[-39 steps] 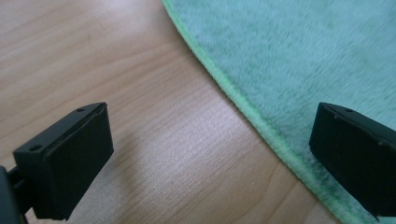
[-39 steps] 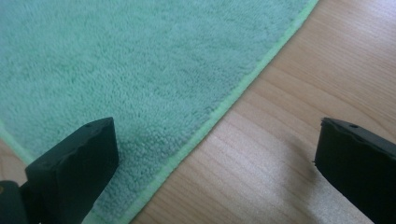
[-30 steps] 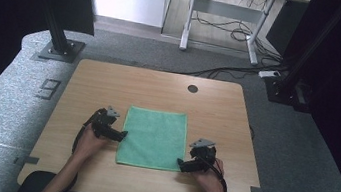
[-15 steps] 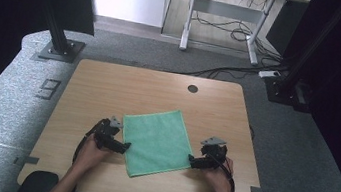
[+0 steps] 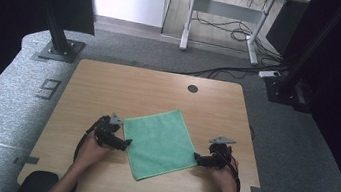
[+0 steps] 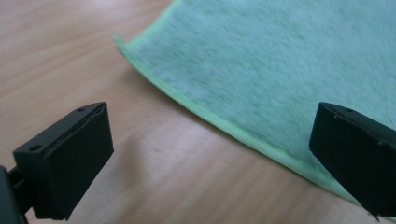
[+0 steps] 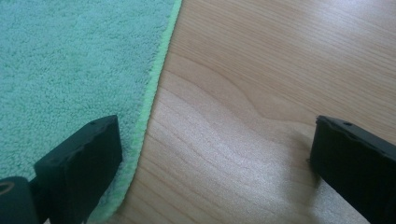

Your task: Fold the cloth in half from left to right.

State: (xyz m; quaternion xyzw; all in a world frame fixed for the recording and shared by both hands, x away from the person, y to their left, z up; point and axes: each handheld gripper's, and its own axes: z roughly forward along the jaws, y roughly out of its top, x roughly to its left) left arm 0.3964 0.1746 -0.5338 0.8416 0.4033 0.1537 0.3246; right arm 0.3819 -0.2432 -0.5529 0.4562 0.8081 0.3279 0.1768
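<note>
The left gripper (image 5: 124, 143) sits at the left edge of a green cloth (image 5: 159, 142), its jaws spread wide with nothing between them. In the left gripper view (image 6: 205, 154), one jaw is over bare wood and the other over the cloth, so the hemmed edge runs across the gap. The right gripper (image 5: 197, 158) sits at the cloth's right corner, and its jaws are also wide apart and hold nothing. In the right gripper view (image 7: 212, 158), one jaw hangs over the cloth's (image 7: 70, 70) hem and the other over bare wood.

The cloth lies flat on the near half of a wooden table (image 5: 149, 90), turned at an angle to the table's edges, with one corner pointing toward the person. Both of the person's forearms reach in from the near side. A round hole (image 5: 192, 88) sits near the table's far edge. Grey carpet (image 5: 301, 160) surrounds the table, with cables (image 5: 227, 33) beneath a desk beyond.
</note>
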